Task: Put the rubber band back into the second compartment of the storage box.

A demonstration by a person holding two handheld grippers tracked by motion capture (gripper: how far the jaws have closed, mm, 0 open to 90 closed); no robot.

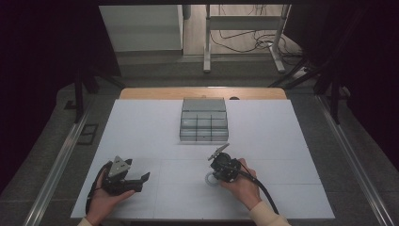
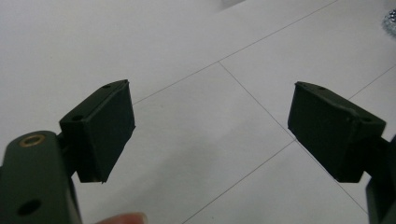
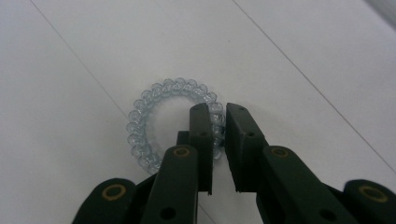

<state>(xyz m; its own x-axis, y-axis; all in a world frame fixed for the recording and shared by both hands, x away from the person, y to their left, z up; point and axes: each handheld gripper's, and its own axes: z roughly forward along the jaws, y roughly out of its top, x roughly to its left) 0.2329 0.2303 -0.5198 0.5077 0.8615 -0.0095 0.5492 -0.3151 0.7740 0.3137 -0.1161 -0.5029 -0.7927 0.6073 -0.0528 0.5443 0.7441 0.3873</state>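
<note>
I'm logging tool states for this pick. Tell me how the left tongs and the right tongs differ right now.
The left tongs stand wide open, while the right tongs are shut on one side of the clear coiled hair tie. The left tongs have nothing but bare white table between their jaws; the right tongs pinch the tie's coil. In the high view the left tongs lie low, pointing sideways; the right tongs point down at the table. Both are black and hand-held.

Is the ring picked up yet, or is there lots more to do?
The right gripper has pinched the clear coil ring's side, so the grab looks done. The ring lies on the table, not lifted. The left gripper is open. Probably it goes to the grey box.
</note>
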